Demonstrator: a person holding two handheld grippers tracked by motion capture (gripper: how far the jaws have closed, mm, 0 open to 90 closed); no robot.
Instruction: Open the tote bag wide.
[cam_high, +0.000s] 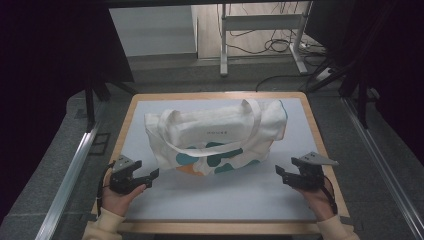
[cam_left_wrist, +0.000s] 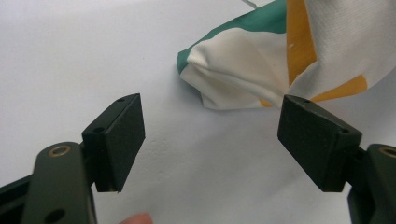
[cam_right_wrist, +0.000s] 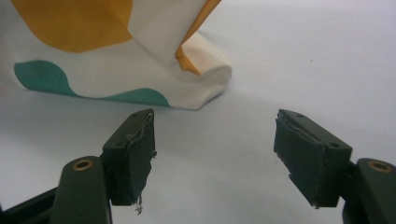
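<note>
Soft cream canvas tote bag (cam_high: 216, 136) with teal and orange blobs lies mid-frame on the bench (cam_high: 220, 197); left claw (cam_high: 150, 179) and right claw (cam_high: 281, 175) gape wide, empty.

I'm working in what looks like a lab or recording setup rather than a home. Beneath my claws lies a wood-edged table (cam_high: 320, 145) with a plain pale top, metal rails (cam_high: 70, 175) running along both sides of it and dark curtains (cam_high: 45, 75) hanging to either side. Far ahead of my claws, past the table, a white desk frame (cam_high: 260, 25) stands on bare floor with loose black cables (cam_high: 280, 47) trailing under it.
</note>
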